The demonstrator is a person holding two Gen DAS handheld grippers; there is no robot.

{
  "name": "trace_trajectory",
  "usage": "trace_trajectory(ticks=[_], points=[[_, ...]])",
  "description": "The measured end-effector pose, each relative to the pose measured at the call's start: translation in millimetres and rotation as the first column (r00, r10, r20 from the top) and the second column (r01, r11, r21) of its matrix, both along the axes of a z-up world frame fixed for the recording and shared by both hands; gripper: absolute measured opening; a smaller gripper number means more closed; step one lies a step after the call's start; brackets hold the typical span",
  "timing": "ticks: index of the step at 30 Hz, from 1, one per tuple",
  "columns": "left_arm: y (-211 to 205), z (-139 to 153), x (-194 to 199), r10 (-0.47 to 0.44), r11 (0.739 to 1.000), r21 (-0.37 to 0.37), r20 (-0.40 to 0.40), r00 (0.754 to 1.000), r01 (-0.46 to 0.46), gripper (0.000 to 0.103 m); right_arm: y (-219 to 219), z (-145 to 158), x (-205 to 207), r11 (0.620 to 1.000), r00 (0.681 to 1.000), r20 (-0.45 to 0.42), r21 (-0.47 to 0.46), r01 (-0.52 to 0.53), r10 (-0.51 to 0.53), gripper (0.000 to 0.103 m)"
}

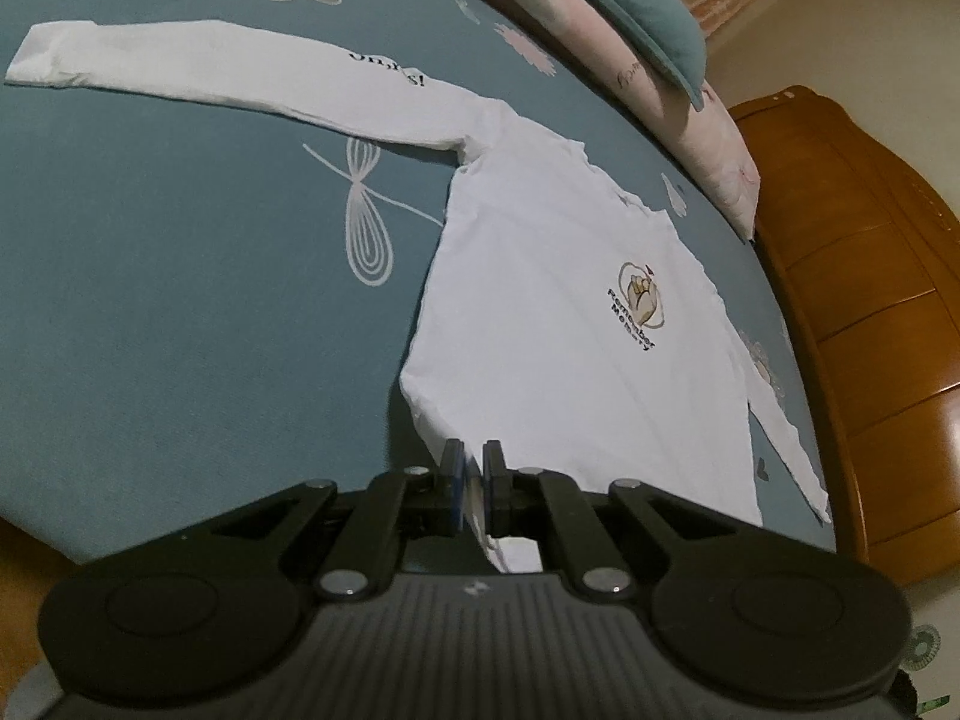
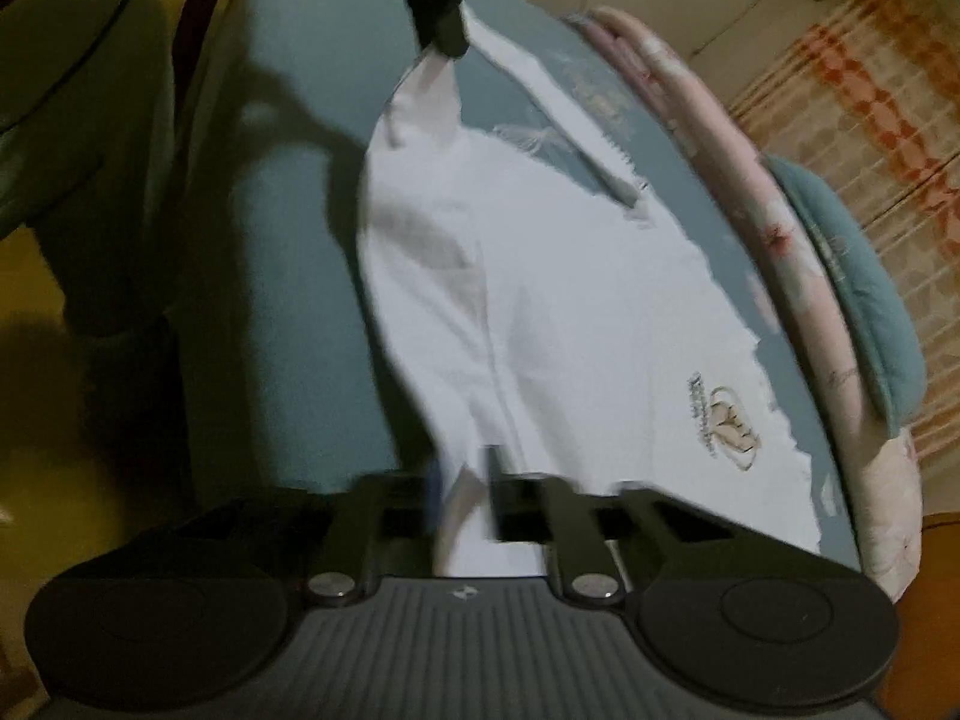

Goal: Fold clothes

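A white long-sleeved shirt (image 1: pixel 540 324) with a small chest logo (image 1: pixel 637 303) lies front up on a teal bed sheet (image 1: pixel 180 276), one sleeve (image 1: pixel 240 75) stretched out to the far left. My left gripper (image 1: pixel 473 474) is shut on the shirt's bottom hem at one corner. In the right wrist view the shirt (image 2: pixel 570 300) is blurred; my right gripper (image 2: pixel 462 480) is shut on the hem at the other corner, lifted off the bed. The left gripper (image 2: pixel 441 39) shows at the top there, pinching white cloth.
A pink floral quilt (image 1: pixel 678 96) and a teal pillow (image 1: pixel 642 6) lie along the far side of the bed. A wooden headboard (image 1: pixel 870 276) stands at the right. The bed edge and floor (image 2: pixel 72 420) are at the left in the right wrist view.
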State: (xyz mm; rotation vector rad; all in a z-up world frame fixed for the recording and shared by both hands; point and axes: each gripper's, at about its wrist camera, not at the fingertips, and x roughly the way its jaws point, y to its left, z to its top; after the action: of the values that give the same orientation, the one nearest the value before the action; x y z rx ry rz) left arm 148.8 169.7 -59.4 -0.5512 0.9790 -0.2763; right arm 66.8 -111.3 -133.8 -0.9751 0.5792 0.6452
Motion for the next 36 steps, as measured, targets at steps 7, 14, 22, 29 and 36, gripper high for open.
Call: trace_trajectory(ticks=[7,14,22,29,36], points=[[5,7,-11,-0.001,0.996,0.087,-0.001,1.0,0.001,0.002,-15,23,14,0.992,0.989,-0.147,0.126,0.031,-0.012,0.002],[-27,22,-6,-0.124,0.957,0.27,0.037,0.992,0.109,0.002,-30,36,24,0.979,0.943,-0.333,0.197,0.059,0.011,0.018],[-121,2,42,-0.352,0.873,0.411,0.158,0.922,0.263,0.018,-84,58,75,0.857,0.916,-0.24,0.336,0.39,-0.323,0.049],[-142,-49,32,-0.334,0.851,0.467,0.125,0.934,0.242,0.03,-136,18,81,0.632,0.771,-0.374,0.442,0.636,-0.515,0.058],[-115,-49,-20,-0.298,0.867,0.46,0.17,0.939,0.192,0.043,-165,10,11,0.485,0.721,-0.427,0.54,0.687,-0.545,0.068]])
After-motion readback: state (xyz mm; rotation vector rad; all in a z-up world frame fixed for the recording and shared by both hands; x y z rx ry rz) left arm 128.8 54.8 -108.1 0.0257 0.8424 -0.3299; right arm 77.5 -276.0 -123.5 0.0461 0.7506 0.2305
